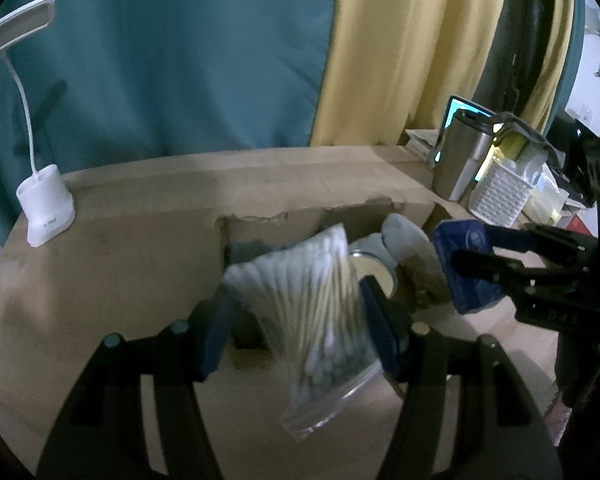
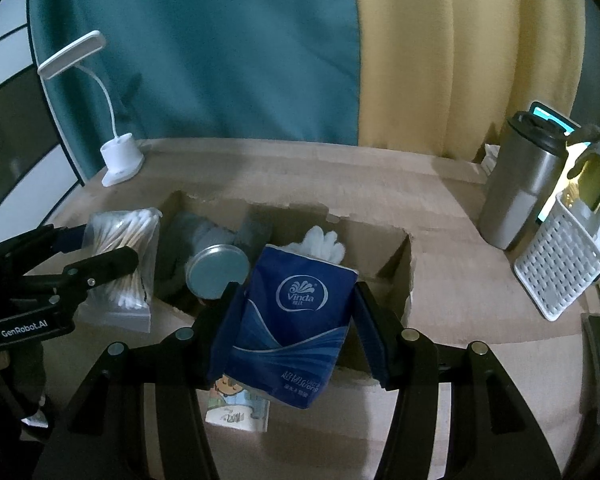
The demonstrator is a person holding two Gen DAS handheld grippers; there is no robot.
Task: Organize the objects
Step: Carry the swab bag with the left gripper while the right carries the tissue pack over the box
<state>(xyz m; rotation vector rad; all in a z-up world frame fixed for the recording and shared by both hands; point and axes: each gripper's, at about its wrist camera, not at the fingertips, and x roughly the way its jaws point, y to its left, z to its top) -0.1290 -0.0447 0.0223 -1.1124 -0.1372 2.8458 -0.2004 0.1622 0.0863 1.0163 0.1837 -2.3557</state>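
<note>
The left gripper (image 1: pixel 296 312) was clamped on a clear bag of cotton swabs (image 1: pixel 308 300), one blue pad on each flat side, the bag hanging with its sealed end low in the centre of the left wrist view. The right gripper (image 2: pixel 290 320) likewise squeezed a blue Vinda tissue pack (image 2: pixel 296 320) by its two long sides, at the centre of the right wrist view. Gripping across the narrow width probably kept each soft packet from folding and left its lower end free to go in first.

Both packets hung over the cut-out in the cardboard box (image 2: pixel 440 280), just below centre in each view. The opening was already crowded: a round tin (image 2: pixel 218 270) sat at its left, grey cloth (image 2: pixel 204 234) behind that, and a white glove (image 2: pixel 324 242) toward the back. The freest room appeared to be on the right part of the opening, beside its torn right edge, though how deep it went could not be told.

The ragged rim looked likely to snag the thin swab bag. A small printed packet (image 2: pixel 238 408) lay on the box top below the tissue pack. The white desk lamp (image 2: pixel 120 156) at upper left, and the steel tumbler (image 2: pixel 516 184) and white perforated basket (image 2: pixel 560 264) at right, stood well clear.
</note>
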